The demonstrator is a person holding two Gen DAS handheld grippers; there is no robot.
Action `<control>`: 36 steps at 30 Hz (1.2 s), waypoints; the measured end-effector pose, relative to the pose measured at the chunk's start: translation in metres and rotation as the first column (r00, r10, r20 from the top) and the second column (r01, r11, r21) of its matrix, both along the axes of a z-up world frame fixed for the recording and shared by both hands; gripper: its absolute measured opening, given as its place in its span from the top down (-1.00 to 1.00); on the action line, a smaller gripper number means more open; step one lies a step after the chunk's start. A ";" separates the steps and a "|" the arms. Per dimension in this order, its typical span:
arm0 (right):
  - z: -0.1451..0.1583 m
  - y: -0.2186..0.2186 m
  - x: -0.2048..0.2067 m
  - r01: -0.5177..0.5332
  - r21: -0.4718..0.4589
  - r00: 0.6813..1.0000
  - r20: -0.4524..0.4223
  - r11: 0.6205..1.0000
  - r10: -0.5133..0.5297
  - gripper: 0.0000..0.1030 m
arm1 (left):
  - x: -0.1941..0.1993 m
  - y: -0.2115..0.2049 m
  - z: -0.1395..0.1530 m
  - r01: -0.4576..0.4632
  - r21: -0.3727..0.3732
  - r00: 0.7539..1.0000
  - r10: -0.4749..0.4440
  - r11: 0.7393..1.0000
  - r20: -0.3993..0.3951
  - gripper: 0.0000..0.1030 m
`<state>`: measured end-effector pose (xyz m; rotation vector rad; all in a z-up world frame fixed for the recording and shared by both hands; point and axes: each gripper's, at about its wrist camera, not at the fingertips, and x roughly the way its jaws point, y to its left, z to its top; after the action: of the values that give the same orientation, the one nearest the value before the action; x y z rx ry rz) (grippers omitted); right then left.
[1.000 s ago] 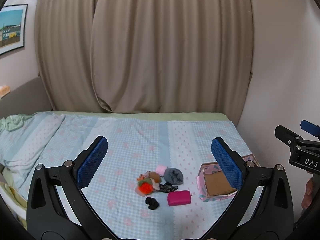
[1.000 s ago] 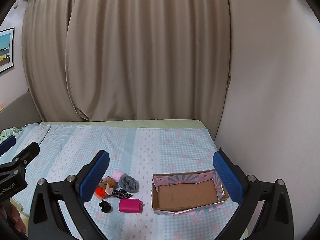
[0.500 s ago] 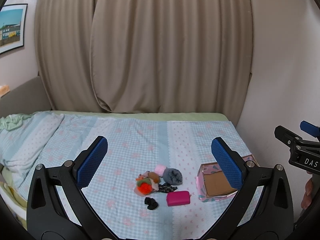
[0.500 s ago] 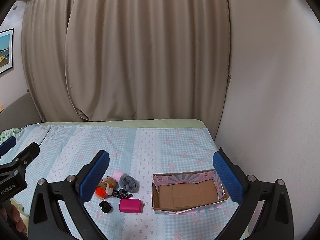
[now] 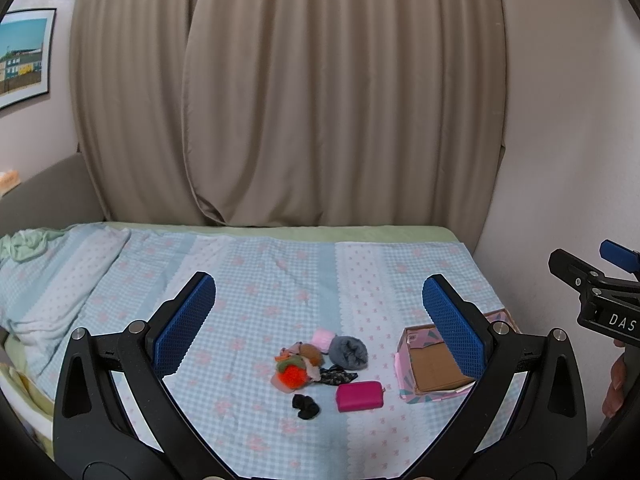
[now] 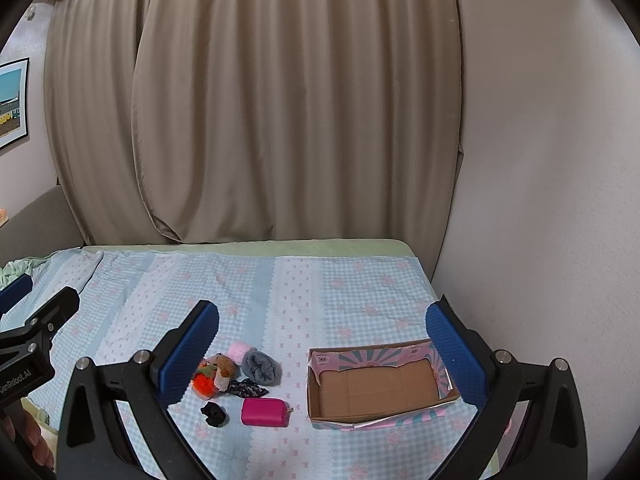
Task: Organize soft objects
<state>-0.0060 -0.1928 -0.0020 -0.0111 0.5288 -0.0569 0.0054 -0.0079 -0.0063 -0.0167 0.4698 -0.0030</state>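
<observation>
A small heap of soft objects is found on the blue checked bedspread (image 6: 320,292), toward its near edge. In the heap, a rolled grey sock (image 6: 261,367) is seen touching a pink rolled item (image 6: 239,350) at its far left. Just left of these, a brown plush piece (image 6: 226,365) and an orange fluffy item (image 6: 203,383) are bunched together with other scraps that cannot be told apart. A dark patterned cloth (image 6: 247,389) is laid flat just in front of the sock. A black scrunched item (image 6: 214,414) and a magenta pouch (image 6: 265,412) are recorded nearest the cameras, side by side but apart.

An open cardboard box (image 6: 376,410) with a pink patterned lining is set to the right of the heap, near it but not touching; only its bare brown floor is seen inside.

The left gripper (image 5: 318,312) is held above the bed with its blue-padded jaws spread wide and nothing between them; the heap is framed between them in the left wrist view. The right gripper (image 6: 322,340) is likewise held wide apart and unloaded, with heap and box both framed between its fingers.

Beige curtains (image 5: 288,100) are hung behind the bed, a framed picture (image 5: 24,56) is mounted on the left wall, and a pale green cloth (image 5: 24,244) is crumpled at the far left of the bed.
</observation>
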 end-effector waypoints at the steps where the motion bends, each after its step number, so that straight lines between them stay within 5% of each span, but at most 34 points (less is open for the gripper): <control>1: 0.000 -0.001 0.000 -0.001 0.001 1.000 -0.002 1.000 0.001 -1.00 | 0.000 0.000 0.000 0.000 0.000 1.000 0.000 1.000 0.000 -0.99; 26: 0.000 0.004 0.003 -0.010 0.001 1.000 -0.004 1.000 0.010 -1.00 | 0.002 0.002 0.001 0.011 -0.002 1.000 -0.011 1.000 0.006 -0.99; 36: -0.005 0.002 0.013 -0.083 0.006 0.996 -0.023 0.996 0.084 -1.00 | -0.001 0.012 -0.011 -0.075 -0.043 0.997 0.075 0.996 -0.010 -0.99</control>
<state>0.0069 -0.1912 -0.0074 -0.0285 0.5517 0.0263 0.0047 0.0038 -0.0169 -0.0766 0.4768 0.0604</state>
